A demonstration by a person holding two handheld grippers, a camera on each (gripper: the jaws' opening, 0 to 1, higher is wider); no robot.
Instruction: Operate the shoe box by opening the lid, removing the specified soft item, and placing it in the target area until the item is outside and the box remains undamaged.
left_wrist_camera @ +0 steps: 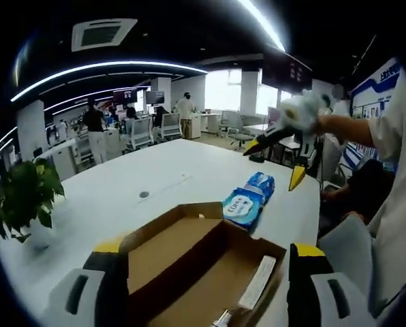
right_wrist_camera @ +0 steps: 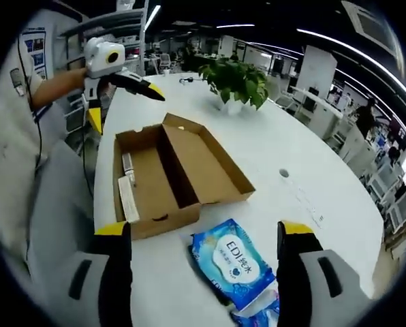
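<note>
An open brown cardboard shoe box [left_wrist_camera: 182, 245] [right_wrist_camera: 189, 163] lies on the white table [left_wrist_camera: 155, 170] [right_wrist_camera: 291, 143], its lid folded flat beside the base. A white strip [left_wrist_camera: 257, 283] [right_wrist_camera: 127, 197] rests inside it. A blue soft wipes pack [left_wrist_camera: 244, 204] [right_wrist_camera: 233, 262] lies on the table just outside the box, with a second blue pack [left_wrist_camera: 261, 182] [right_wrist_camera: 257, 315] against it. My left gripper [left_wrist_camera: 208, 248] [right_wrist_camera: 125, 107] hovers open above the box. My right gripper [right_wrist_camera: 204, 230] [left_wrist_camera: 274, 163] hangs open over the wipes pack, holding nothing.
A potted green plant [left_wrist_camera: 26, 194] [right_wrist_camera: 237, 82] stands on the table beyond the box. A round cable hole [left_wrist_camera: 144, 194] [right_wrist_camera: 283, 173] sits mid-table. The person's sleeve [left_wrist_camera: 394, 170] [right_wrist_camera: 12, 136] is at the table's edge. Office chairs and desks stand behind.
</note>
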